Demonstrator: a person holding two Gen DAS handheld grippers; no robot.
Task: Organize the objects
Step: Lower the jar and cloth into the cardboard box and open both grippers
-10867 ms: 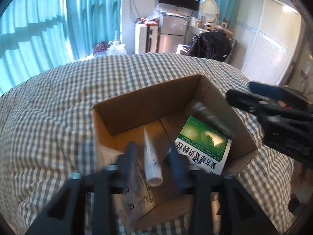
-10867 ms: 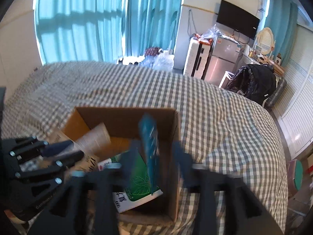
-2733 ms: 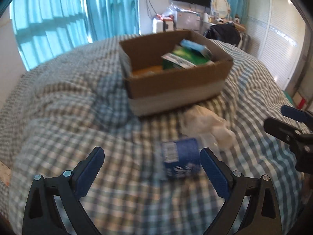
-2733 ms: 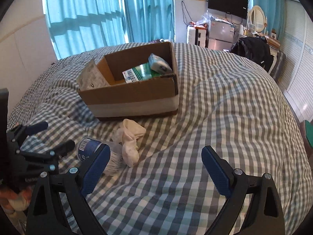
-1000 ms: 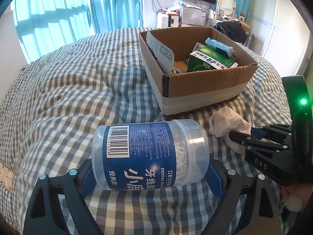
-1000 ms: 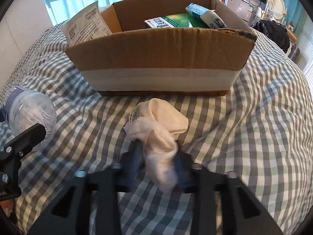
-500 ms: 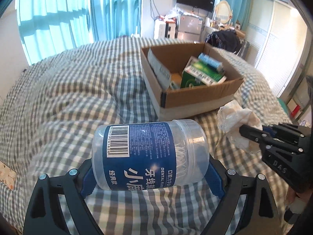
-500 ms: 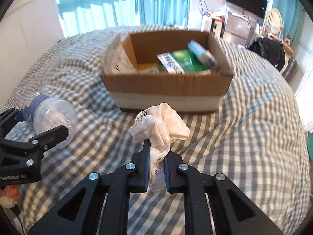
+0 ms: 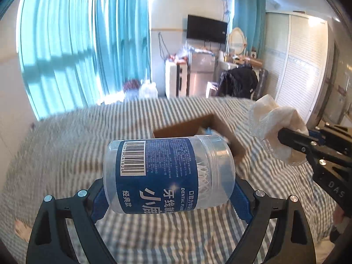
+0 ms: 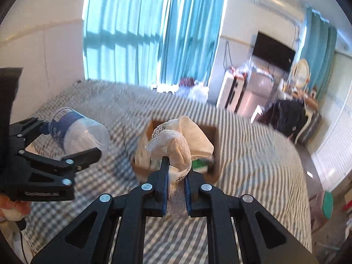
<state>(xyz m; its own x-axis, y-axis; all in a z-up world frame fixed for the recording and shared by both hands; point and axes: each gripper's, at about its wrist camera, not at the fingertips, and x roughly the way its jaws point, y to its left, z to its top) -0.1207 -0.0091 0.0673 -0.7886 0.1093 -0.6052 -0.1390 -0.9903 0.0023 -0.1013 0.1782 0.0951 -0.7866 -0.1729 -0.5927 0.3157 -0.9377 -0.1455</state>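
Observation:
My left gripper [image 9: 169, 189] is shut on a clear dental floss jar [image 9: 167, 173] with a blue label, held sideways in the air above the checked bed; it also shows in the right wrist view [image 10: 77, 136]. My right gripper [image 10: 176, 176] is shut on a cream lace-trimmed cloth [image 10: 180, 140], also seen in the left wrist view [image 9: 275, 125]. The cardboard box [image 10: 211, 169] lies on the bed beyond both grippers, partly hidden behind the cloth and, in the left wrist view [image 9: 222, 132], behind the jar.
A grey checked bedspread [image 10: 253, 154] covers the bed. Teal curtains [image 9: 77, 55] hang at the back left. A fridge, a wall TV [image 9: 206, 29] and a black bag [image 9: 239, 81] stand beyond the bed. White wardrobe doors [image 9: 297, 77] are at right.
Both grippers have lifted higher with the jar and the cloth. The box now looks smaller, lower and farther away, and the views tilt up toward the room.

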